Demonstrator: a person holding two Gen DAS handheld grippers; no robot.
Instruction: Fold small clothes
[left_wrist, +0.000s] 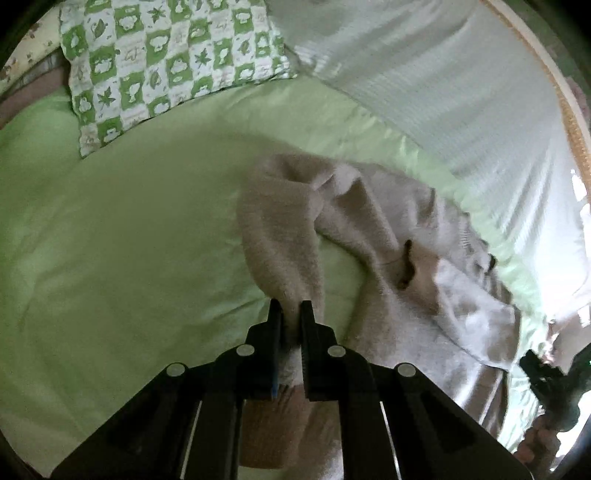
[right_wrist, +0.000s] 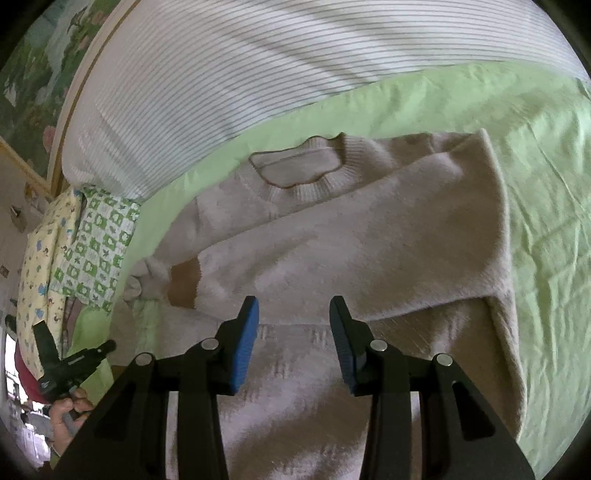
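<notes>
A beige knitted sweater lies crumpled on the green bed sheet. My left gripper is shut on one beige sleeve, and the cloth is pinched between its pads. In the right wrist view the sweater lies with its ribbed collar at the far side and a sleeve folded across its body. A brown cuff shows at the left. My right gripper hovers open over the sweater's lower part, with its blue pads apart and nothing between them.
A green-and-white checked pillow lies at the head of the bed, beside a yellow printed one. A white striped blanket covers the far side. A person's hand grips the other tool at lower left.
</notes>
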